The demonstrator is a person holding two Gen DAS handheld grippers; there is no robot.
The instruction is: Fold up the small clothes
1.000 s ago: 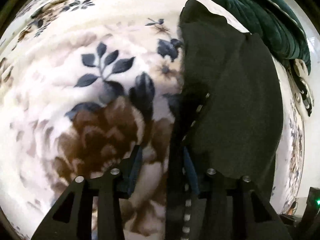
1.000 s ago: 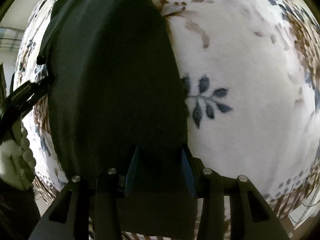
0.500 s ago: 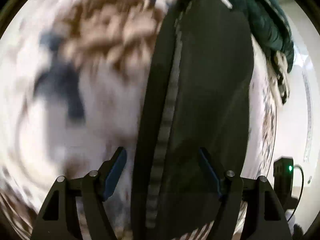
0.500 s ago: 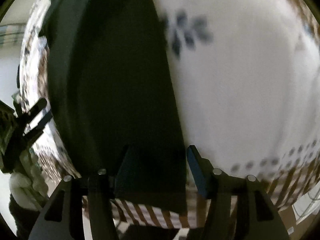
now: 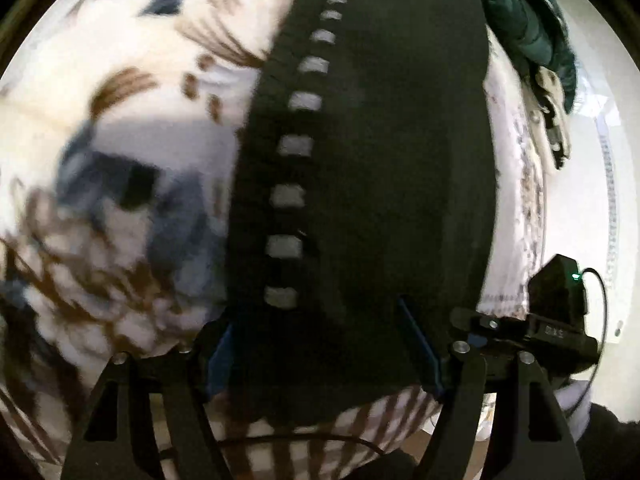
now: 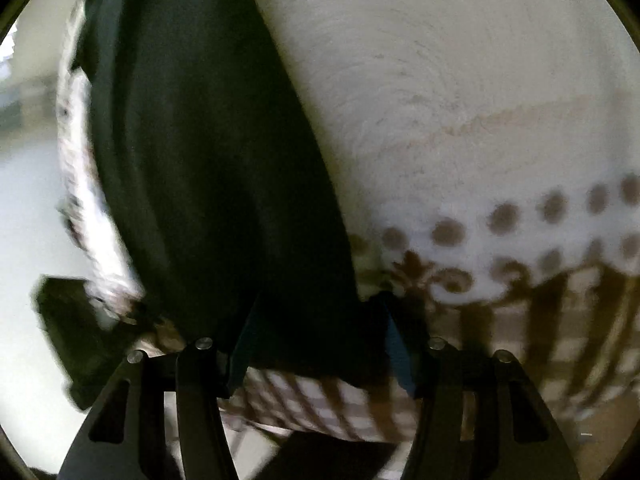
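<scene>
**Jaws parted over a dark garment laid lengthwise**

Jaws of both grippers have just been opening and now stand apart, pressing nothing: the left gripper (image 5: 324, 344) and right gripper (image 6: 316, 340) each straddle the near end of the black garment (image 5: 384, 168), which lies in a long, narrow strip on the floral blanket (image 5: 132, 128). One lengthwise fold appears done — crosswise folds seem left. Only the left view shows the white-dashed band (image 5: 294, 148), the green quilted cloth (image 5: 532, 20) beyond, and the opposite gripper; the right view shows the blanket's dotted border (image 6: 504, 216).

Black garment (image 5: 380, 168) with white dashes on cream-brown-blue floral blanket (image 5: 132, 128).
</scene>
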